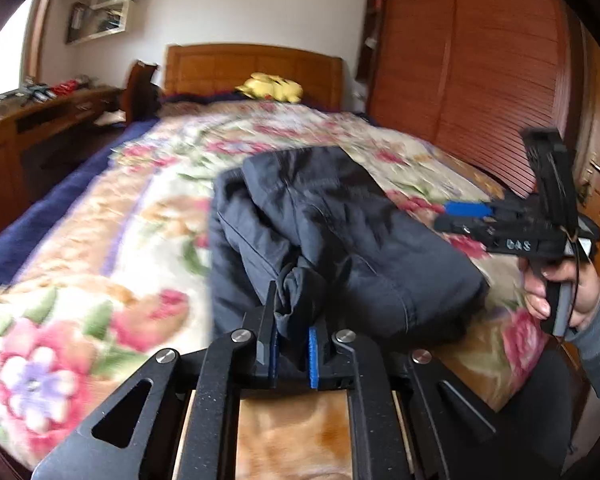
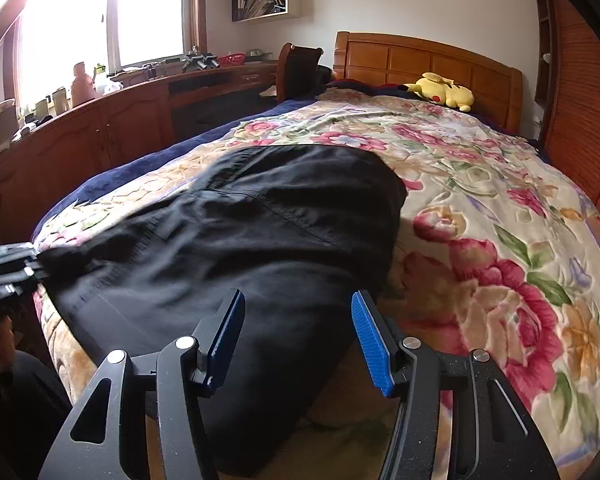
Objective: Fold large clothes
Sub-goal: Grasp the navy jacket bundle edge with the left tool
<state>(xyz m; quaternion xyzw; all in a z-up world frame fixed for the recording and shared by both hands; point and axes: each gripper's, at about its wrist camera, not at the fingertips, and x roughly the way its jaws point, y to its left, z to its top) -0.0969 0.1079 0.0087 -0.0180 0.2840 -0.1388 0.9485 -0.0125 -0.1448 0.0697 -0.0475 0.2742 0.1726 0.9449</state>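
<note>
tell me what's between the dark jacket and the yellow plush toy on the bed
Only bare floral blanket lies between the dark jacket and the yellow plush toy, clearest in the right wrist view.

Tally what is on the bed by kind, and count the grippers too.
Dark jacket: 1
Yellow plush toy: 1
Floral blanket: 1
Grippers: 2, the left gripper shut on the jacket, the right gripper open
Total: 5
</note>
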